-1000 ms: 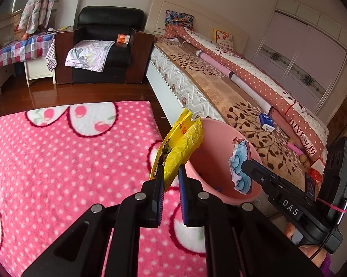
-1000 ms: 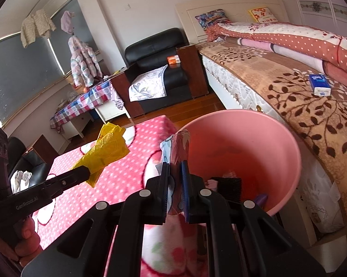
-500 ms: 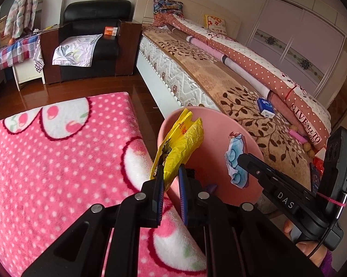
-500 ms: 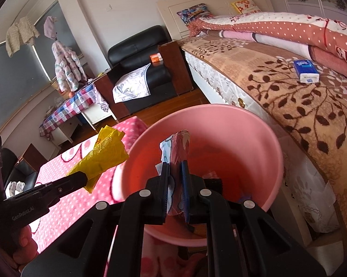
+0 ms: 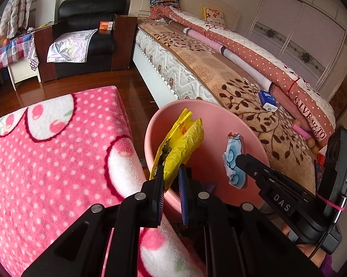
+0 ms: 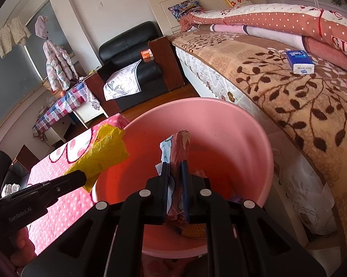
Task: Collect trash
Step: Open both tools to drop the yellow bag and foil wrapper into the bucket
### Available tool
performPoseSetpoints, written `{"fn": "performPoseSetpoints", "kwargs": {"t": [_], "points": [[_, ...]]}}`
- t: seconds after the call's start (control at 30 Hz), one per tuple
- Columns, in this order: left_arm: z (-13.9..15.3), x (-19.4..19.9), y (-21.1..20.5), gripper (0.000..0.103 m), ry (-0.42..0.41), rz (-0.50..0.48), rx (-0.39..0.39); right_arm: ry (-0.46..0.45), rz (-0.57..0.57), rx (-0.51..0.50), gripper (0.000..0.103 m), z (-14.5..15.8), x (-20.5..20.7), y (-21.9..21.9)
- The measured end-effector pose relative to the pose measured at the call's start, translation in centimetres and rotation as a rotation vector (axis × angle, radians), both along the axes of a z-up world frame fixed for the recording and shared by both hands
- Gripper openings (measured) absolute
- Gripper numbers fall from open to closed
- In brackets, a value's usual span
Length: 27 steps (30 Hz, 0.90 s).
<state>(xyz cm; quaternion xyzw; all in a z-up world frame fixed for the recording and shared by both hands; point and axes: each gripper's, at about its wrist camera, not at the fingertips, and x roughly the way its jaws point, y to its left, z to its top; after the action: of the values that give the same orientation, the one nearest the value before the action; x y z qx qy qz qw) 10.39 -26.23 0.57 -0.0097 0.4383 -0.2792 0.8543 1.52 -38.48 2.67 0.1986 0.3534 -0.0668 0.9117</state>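
I have both tongs over the pink bin (image 6: 261, 152), left tongs (image 5: 171, 175) clamped on the yellow bag (image 5: 185, 143), right tongs (image 6: 174, 173) on the printed wrapper (image 6: 178, 147); next, release both inside.

Both wrist cameras look steeply down from close above, sharing the pink bucket (image 5: 254, 138) (image 6: 254, 143) at twelve o'clock.

A crumpled yellow bag (image 5: 182, 145) stands upright, pinched at its lower end, over the near rim of the pink bin (image 5: 222, 124). A pink and blue cartoon wrapper (image 6: 178, 152) is clamped upright above the bin's open mouth, well inside the rim. The bin is round and deep and stands between a pink dotted blanket and the bed, with a few dark scraps at its bottom.
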Motion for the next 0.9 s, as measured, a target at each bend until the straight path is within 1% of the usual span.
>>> {"fn": "performPoseSetpoints", "kwargs": {"t": [0.33,0.43,0.5,0.57,0.63,0.67,0.73,0.77,0.8,0.9], "points": [[-0.3,-0.1,-0.9,0.012,0.004,-0.022,-0.008,0.010,-0.012,0.003,0.011,-0.6,-0.1,-0.5],[-0.2,-0.3,-0.9,0.019,0.002,-0.026,-0.014,0.016,-0.017,0.003,0.012,-0.8,-0.2,-0.6],[-0.1,-0.4,-0.9,0.028,0.002,-0.025,-0.020,0.018,-0.023,0.003,0.013,-0.8,-0.3,-0.5],[0.0,-0.5,-0.8,0.030,0.004,-0.023,-0.030,0.017,-0.030,0.006,0.014,-0.8,-0.6,-0.6],[0.2,-0.7,-0.7,0.035,-0.001,-0.023,-0.034,0.017,-0.033,0.008,0.014,-0.7,-0.7,-0.6],[0.3,-0.8,-0.6,0.039,-0.003,-0.023,-0.038,0.018,-0.035,0.007,0.015,-0.7,-0.8,-0.5],[0.6,-1.0,-0.4,0.042,-0.009,-0.023,-0.045,0.014,-0.036,0.008,0.021,-0.5,-1.0,-0.4],[0.7,-1.1,-0.3,0.044,-0.013,-0.023,-0.048,0.012,-0.037,0.009,0.026,-0.4,-1.1,-0.4],[0.9,-1.2,-0.3,0.045,-0.016,-0.022,-0.052,0.008,-0.038,0.010,0.029,-0.3,-1.2,-0.4],[1.3,-1.5,0.1,0.048,-0.022,-0.017,-0.061,-0.001,-0.032,0.013,0.032,0.0,-1.7,-0.2]]}}
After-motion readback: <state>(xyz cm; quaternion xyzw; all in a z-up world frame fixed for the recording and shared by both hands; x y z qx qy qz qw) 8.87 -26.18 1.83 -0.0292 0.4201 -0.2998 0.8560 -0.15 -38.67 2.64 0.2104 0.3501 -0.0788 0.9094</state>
